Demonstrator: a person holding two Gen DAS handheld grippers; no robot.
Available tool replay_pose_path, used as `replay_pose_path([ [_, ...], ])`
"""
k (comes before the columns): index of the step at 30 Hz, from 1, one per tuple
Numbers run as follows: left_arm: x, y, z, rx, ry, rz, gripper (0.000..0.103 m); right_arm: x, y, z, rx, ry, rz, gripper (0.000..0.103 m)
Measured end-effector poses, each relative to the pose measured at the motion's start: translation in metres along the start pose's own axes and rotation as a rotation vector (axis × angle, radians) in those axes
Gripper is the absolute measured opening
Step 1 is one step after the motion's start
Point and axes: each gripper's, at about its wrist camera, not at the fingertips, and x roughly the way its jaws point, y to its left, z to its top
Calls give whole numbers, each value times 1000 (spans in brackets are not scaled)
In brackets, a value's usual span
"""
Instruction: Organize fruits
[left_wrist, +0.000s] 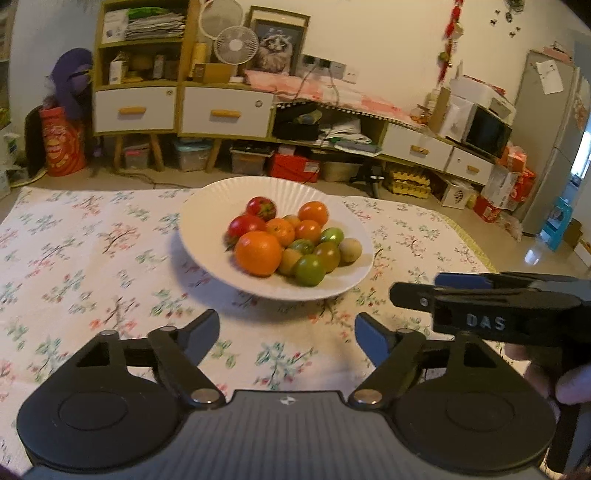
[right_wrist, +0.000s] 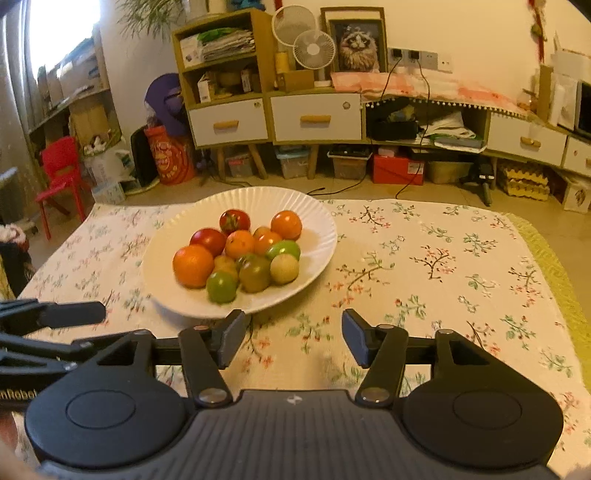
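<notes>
- While both tongs hang above the flowered tabletop (left_wrist: 92, 258), the fruits (left_wrist: 284, 240) lie heaped in a white ribbed plate (left_wrist: 207, 206) near its far edge.
- The left tongs (left_wrist: 286, 338) are released, spread wide, nothing between the fingers.
- The right tongs (right_wrist: 291, 338) stand parted and bare, just short of the plate's near rim.
- A large orange (right_wrist: 192, 266) sits at the pile's left front.

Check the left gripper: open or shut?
Open. The left gripper has its pads spread wide over bare tablecloth, nothing between them.
</notes>
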Motion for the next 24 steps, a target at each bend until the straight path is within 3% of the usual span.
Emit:
replay_pose_path([
  [9, -17, 9, -12, -39, 71, 93, 103, -18, 17, -11, -33, 34, -53, 72],
  [16, -26, 17, -28, -76, 134, 190, 103, -26, 34, -22, -46, 70, -149, 94],
  [24, -33, 17, -29, -64, 153, 274, 103, -22, 39, -30, -36, 115, -161, 100],
])
